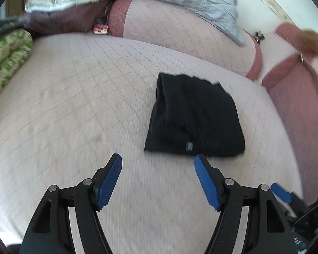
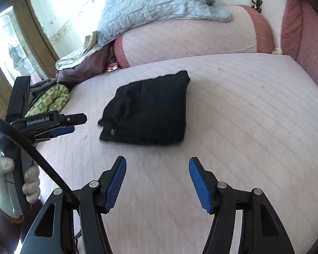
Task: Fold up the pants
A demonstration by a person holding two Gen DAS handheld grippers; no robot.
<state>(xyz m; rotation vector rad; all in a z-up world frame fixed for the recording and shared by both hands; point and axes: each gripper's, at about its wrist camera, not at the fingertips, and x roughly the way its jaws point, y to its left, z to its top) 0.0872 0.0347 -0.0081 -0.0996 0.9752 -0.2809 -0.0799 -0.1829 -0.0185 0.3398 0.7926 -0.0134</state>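
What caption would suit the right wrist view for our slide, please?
Folded black pants lie on the quilted bed; the right gripper hovers open, holding nothing.

Black linkage grippers point(image 2: 158, 182), blue ribbed pads point(image 2: 115, 187), silver pivot screws, "GenRobot.AI" lettering, white knit glove point(image 2: 29, 184).

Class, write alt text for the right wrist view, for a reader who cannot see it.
Black pants lie folded into a compact square on a pink quilted bed. The right gripper is open and empty in front of them; the left gripper is at the left edge.
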